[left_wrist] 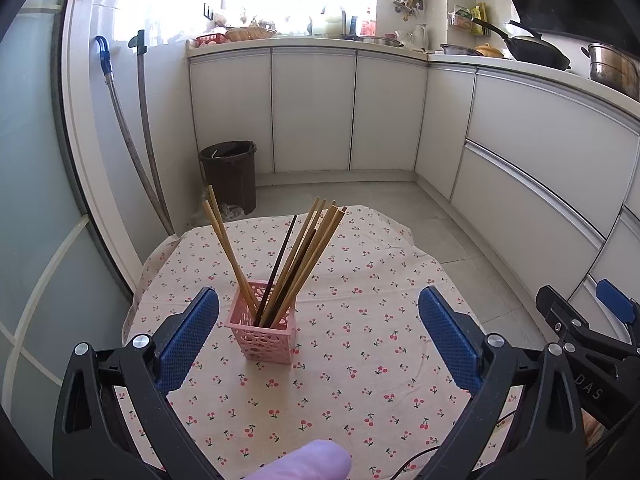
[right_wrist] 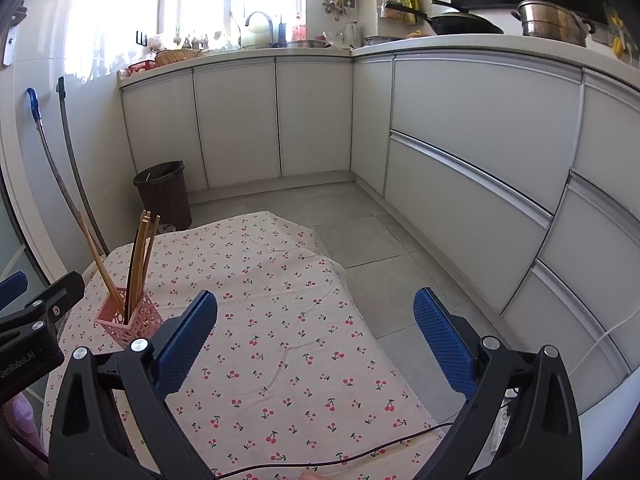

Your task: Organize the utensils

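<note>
A pink lattice holder (left_wrist: 265, 334) stands on the cherry-print tablecloth (left_wrist: 360, 360) and holds several wooden chopsticks (left_wrist: 316, 240) and a dark one, all leaning outward. My left gripper (left_wrist: 318, 320) is open and empty, with the holder between its blue pads but farther ahead. In the right wrist view the holder (right_wrist: 132, 322) stands at the left and the chopsticks (right_wrist: 140, 256) stick up from it. My right gripper (right_wrist: 316, 320) is open and empty above the cloth (right_wrist: 280, 340), to the right of the holder.
The right gripper's body (left_wrist: 580, 332) shows at the right of the left wrist view. A dark bin (left_wrist: 230, 174) stands on the floor beyond the table. White cabinets (right_wrist: 460, 152) run behind and to the right. A black cable (right_wrist: 340, 456) lies across the cloth's near edge.
</note>
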A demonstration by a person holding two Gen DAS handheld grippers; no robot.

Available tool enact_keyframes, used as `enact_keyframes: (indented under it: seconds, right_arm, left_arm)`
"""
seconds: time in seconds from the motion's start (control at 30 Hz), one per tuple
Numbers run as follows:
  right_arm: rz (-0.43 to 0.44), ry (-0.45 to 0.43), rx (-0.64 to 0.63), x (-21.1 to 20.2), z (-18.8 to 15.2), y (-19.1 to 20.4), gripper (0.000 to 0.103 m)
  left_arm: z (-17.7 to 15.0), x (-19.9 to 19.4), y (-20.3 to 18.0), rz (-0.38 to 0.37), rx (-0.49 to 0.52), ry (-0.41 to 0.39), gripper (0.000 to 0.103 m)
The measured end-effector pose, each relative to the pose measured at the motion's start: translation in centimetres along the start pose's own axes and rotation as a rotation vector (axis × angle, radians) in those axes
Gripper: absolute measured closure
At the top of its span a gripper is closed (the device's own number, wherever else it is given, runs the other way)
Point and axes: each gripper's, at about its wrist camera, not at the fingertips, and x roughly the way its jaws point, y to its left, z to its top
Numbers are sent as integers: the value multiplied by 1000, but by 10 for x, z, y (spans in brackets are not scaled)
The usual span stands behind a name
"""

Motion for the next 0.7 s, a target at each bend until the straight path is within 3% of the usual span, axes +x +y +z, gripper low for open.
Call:
enact_keyframes:
  seconds: [0.7]
  right_arm:
    - [2,12,2,2,-3,1,7]
  left_arm:
    - [-2,4,3,8,-6,12,7]
